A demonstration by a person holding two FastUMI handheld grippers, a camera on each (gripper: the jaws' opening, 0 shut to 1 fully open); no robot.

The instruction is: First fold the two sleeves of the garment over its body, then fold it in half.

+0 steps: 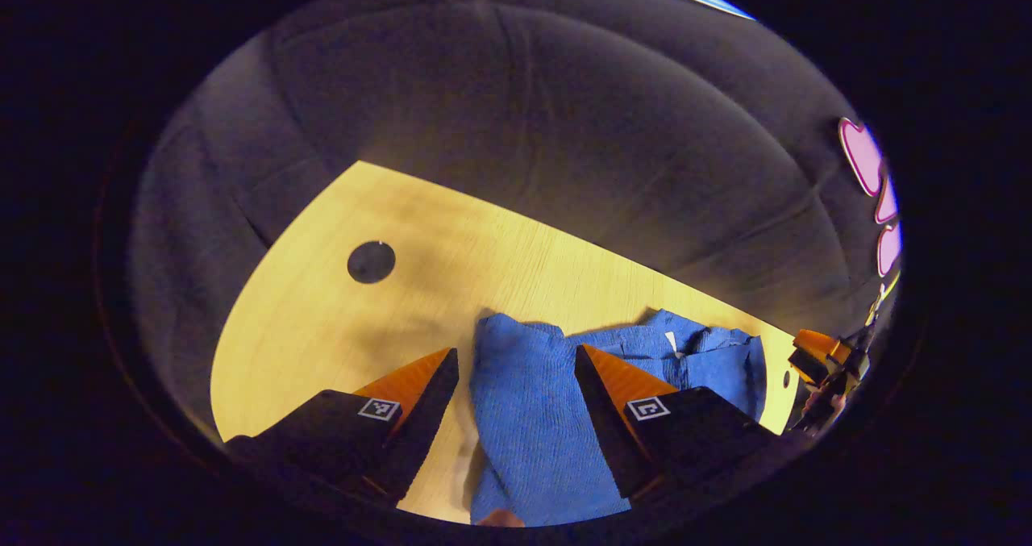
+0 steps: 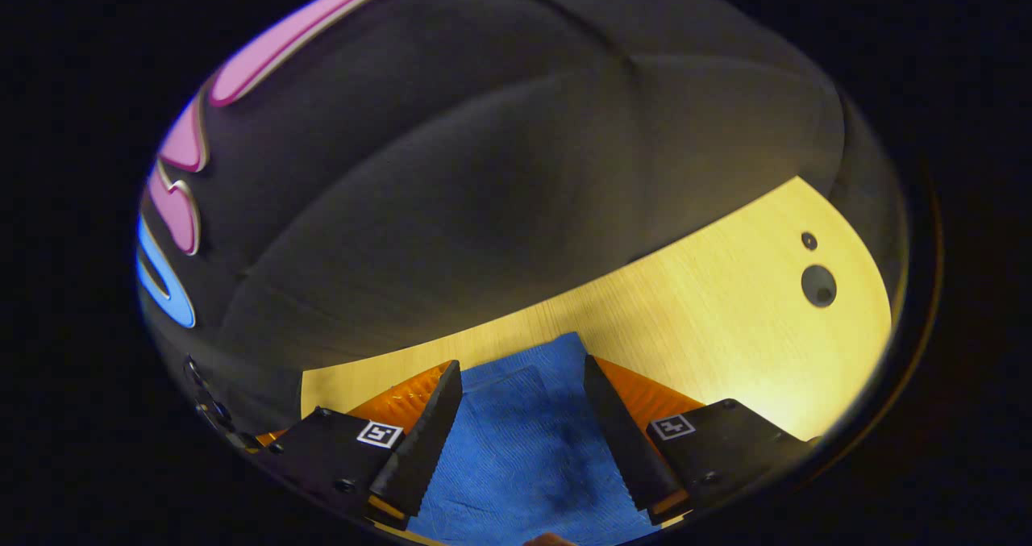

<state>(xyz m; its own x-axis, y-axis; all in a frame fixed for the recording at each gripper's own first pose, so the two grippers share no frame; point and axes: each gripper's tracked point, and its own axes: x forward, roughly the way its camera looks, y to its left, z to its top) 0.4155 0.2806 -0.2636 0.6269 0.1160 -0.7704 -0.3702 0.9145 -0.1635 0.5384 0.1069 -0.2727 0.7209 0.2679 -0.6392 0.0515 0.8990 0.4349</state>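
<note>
Both the left gripper [image 1: 516, 368] and the right gripper [image 2: 522, 377] are wide open above the blue garment [image 1: 540, 417], holding nothing.

- Left gripper [image 1: 516, 360]: two wedge-shaped jaws taper to a point, with ribbed inner faces. Each sits on a dark block mount carrying a small square black-and-white marker.
- Right gripper [image 2: 522, 373]: the same build, with toothed edges along the inner sides of its jaws, a square marker on each dark mount, and small round screws in the mounts.
</note>
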